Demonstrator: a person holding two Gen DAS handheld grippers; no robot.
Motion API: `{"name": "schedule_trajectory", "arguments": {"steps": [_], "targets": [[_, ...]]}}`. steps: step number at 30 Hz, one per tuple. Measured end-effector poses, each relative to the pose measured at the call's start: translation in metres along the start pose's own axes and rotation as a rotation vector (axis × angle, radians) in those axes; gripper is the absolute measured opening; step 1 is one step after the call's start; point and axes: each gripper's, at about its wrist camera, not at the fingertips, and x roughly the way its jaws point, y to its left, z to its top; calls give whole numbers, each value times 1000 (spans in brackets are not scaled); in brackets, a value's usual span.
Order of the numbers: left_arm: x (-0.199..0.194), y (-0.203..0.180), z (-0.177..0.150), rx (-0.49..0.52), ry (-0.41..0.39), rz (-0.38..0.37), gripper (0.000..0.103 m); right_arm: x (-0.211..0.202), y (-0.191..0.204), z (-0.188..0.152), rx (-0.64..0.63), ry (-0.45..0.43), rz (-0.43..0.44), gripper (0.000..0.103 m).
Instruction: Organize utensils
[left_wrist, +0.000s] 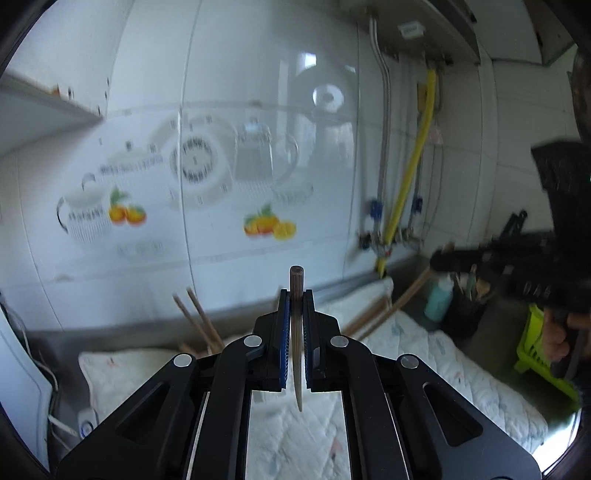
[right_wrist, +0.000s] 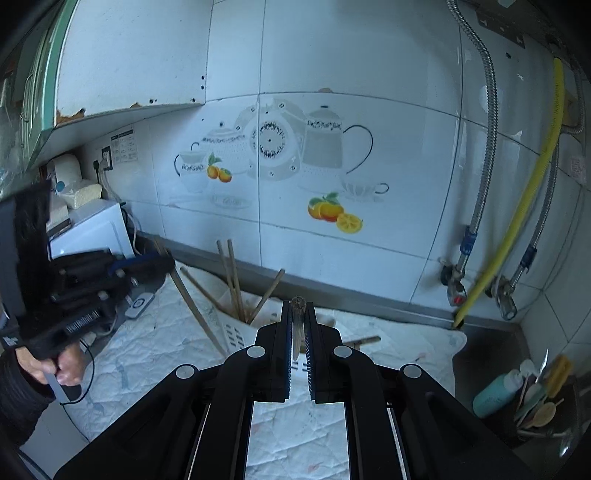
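each gripper, left (left_wrist: 295, 295) and right (right_wrist: 297, 308), pinches one chopstick (left_wrist: 296, 332) (right_wrist: 297, 325) upright, seemingly for dropping into the white holder (right_wrist: 236, 334) below.

The left wrist view is smeared by motion: the tile decal of teapots and oranges (left_wrist: 192, 173) has no crisp edges, and the right tongs (left_wrist: 443, 260) at the frame's right side are a dark streak whose jaw gap cannot be read. The chopstick (left_wrist: 296, 332) in the left tongs (left_wrist: 296, 295) hides behind the pads along its middle. In the right wrist view, the white holder (right_wrist: 236, 332) is partly covered by the tongs' frame, and the utensils in the dark cup (right_wrist: 535, 402) are too small to name. The yellow hose (right_wrist: 517, 206) is blurred.
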Motion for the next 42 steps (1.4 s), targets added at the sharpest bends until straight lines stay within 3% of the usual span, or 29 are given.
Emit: {"name": "schedule_trajectory", "arguments": {"steps": [2,7,16,23,27,29,31,38,40,42], "targets": [[-3,4,18,6,-52,31,5,7,-3,6,4,1,-4,6],[9,18,40,-1,-99,106,5,27,-10,16,19,16,-7,6],[60,48,18,-34,3,167,5,69,-22,8,62,89,15,7],[59,51,9,-49,38,159,10,68,-21,3,49,85,-13,16],[36,40,8,-26,16,157,28,47,-17,1,41,58,-18,25],[23,35,5,-16,14,152,47,34,-12,-4,33,43,-24,30],[7,28,-1,-9,2,155,55,21,-7,-13,28,34,-22,32],[-40,4,-44,11,18,148,91,-17,14,-72,36,16,-23,47],[-51,-5,-63,21,30,159,98,-25,20,-91,52,15,-25,50],[-58,-10,-79,19,46,151,98,-30,26,-111,53,17,-46,57]]}}
